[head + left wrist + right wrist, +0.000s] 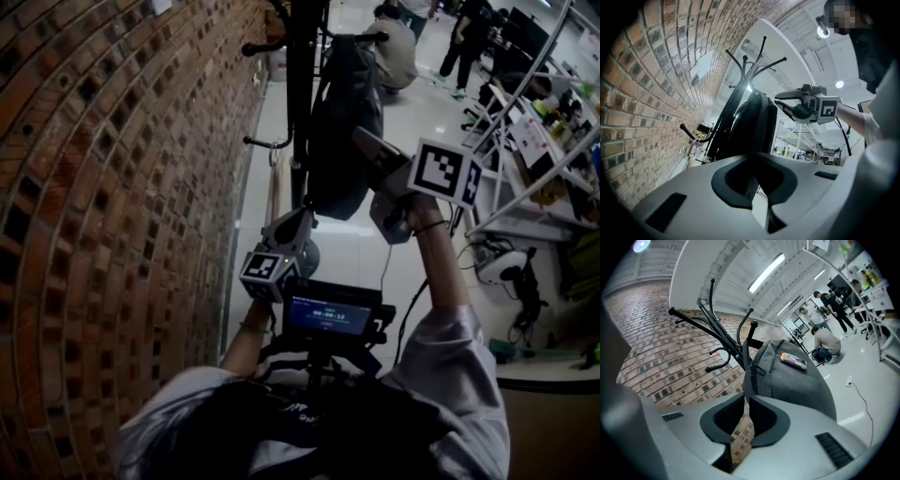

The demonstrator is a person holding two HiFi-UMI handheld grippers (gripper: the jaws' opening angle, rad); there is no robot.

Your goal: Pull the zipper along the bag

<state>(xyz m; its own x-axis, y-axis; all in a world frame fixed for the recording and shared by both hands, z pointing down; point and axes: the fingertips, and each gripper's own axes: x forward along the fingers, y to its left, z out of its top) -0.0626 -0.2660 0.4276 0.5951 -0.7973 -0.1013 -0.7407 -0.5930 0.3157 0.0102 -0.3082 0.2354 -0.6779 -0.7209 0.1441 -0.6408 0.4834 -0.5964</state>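
Note:
A dark backpack (342, 112) hangs from a black coat rack (300, 94) next to the brick wall. My left gripper (307, 217) reaches up from below. In the left gripper view its jaws (751, 174) are pinched on the bag's bottom edge (749, 180), whose dark fabric fills the notch between them. My right gripper (361, 136) is at the bag's right side at mid height. Its jaws (746, 401) stand a narrow slit apart, with only brick showing through. A black zipper pull (758, 368) dangles free on the bag's edge just beyond the tips.
The brick wall (103, 187) runs close along the left. Metal shelving and desks (534, 141) stand on the right, with cables on the floor (516, 281). People (398, 47) are farther back on the pale floor. A small screen (328, 314) sits at my chest.

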